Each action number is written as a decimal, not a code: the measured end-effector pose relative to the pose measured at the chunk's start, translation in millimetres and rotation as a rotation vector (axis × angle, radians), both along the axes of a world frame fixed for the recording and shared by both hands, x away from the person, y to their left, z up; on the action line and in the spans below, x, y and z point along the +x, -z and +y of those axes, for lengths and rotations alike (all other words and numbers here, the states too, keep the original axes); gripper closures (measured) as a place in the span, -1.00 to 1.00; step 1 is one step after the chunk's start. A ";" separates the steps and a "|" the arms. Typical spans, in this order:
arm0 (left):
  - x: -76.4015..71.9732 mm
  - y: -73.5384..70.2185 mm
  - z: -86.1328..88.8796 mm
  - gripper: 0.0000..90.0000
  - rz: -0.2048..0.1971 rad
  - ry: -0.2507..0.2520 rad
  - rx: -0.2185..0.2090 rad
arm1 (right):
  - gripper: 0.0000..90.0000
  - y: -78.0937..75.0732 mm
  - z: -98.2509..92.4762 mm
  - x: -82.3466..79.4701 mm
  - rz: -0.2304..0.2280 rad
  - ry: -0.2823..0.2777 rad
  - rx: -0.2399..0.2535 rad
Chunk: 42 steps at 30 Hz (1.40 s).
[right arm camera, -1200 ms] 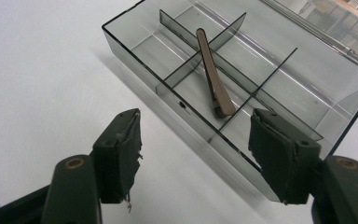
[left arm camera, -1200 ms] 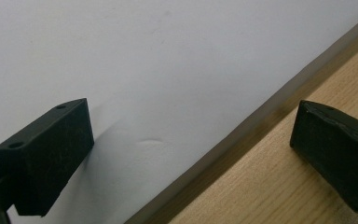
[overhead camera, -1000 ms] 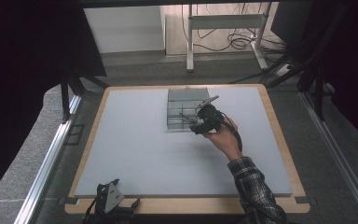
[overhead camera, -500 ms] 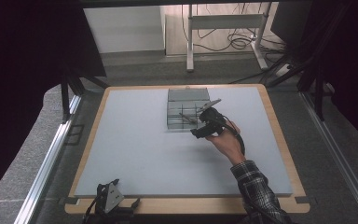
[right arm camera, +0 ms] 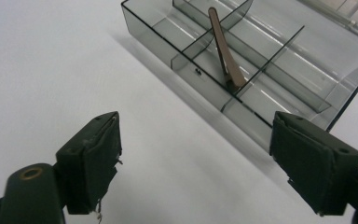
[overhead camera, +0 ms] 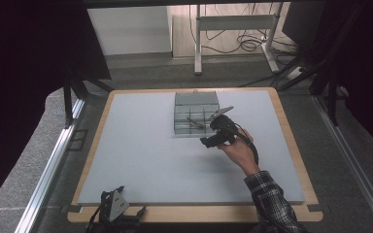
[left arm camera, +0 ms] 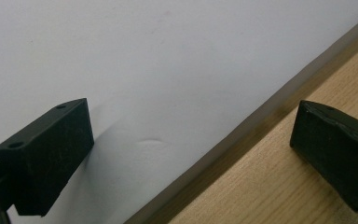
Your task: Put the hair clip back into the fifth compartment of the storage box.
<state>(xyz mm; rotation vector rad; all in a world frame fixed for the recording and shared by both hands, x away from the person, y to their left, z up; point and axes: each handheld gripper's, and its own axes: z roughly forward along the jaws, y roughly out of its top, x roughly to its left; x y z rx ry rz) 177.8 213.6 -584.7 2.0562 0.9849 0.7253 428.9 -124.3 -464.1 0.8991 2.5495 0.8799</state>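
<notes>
A clear grey compartment box [overhead camera: 195, 104] [right arm camera: 279, 70] stands open on the white mat, toward the back middle. A brown hair clip [right arm camera: 223, 49] [overhead camera: 194, 122] lies slanted across its dividers. My right gripper [overhead camera: 210, 140] [right arm camera: 196, 163] hovers just in front of the box's near right corner, held by a hand in a plaid sleeve. Its jaws have just been opening and stand open with nothing between them. My left gripper [overhead camera: 114, 206] [left arm camera: 191, 158] lies on the table's front edge, open, one jaw over the mat and the other over the wood.
The white mat [overhead camera: 145, 155] covers most of the wooden table [overhead camera: 291, 141]. The box's lid [overhead camera: 196, 97] lies folded back behind it. Beyond the table are a desk frame with cables [overhead camera: 233, 29] and dark curtains at both sides.
The right gripper has drawn back a little from the box toward the person, and its jaws are wider apart. The left gripper has not moved.
</notes>
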 end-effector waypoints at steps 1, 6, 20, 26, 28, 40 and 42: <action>0.0 0.0 0.0 -1.00 0.000 0.000 0.000 | -0.66 0.2 -0.4 -0.8 -0.002 -0.001 -0.001; 0.0 0.0 0.0 -1.00 0.000 0.000 0.000 | -0.70 1.4 -4.8 -5.7 0.001 -0.003 0.003; 0.0 -0.3 0.2 -1.00 0.003 0.001 0.003 | -0.79 1.2 -21.7 -17.7 -0.012 0.002 0.005; 0.0 -0.1 0.1 -1.00 0.001 0.000 0.001 | -0.84 -0.8 -30.1 -22.6 -0.024 0.011 0.002; 0.0 -0.1 0.1 -1.00 0.001 0.000 0.000 | -0.85 -1.6 -32.2 -24.0 -0.029 0.011 -0.002; -0.1 0.0 -0.2 -1.00 0.001 -0.001 -0.003 | -0.88 -5.0 -47.0 -36.8 -0.039 0.012 -0.007; 0.0 0.0 -0.3 -1.00 0.001 -0.001 -0.003 | -0.88 -5.3 -50.1 -39.0 -0.040 0.018 -0.002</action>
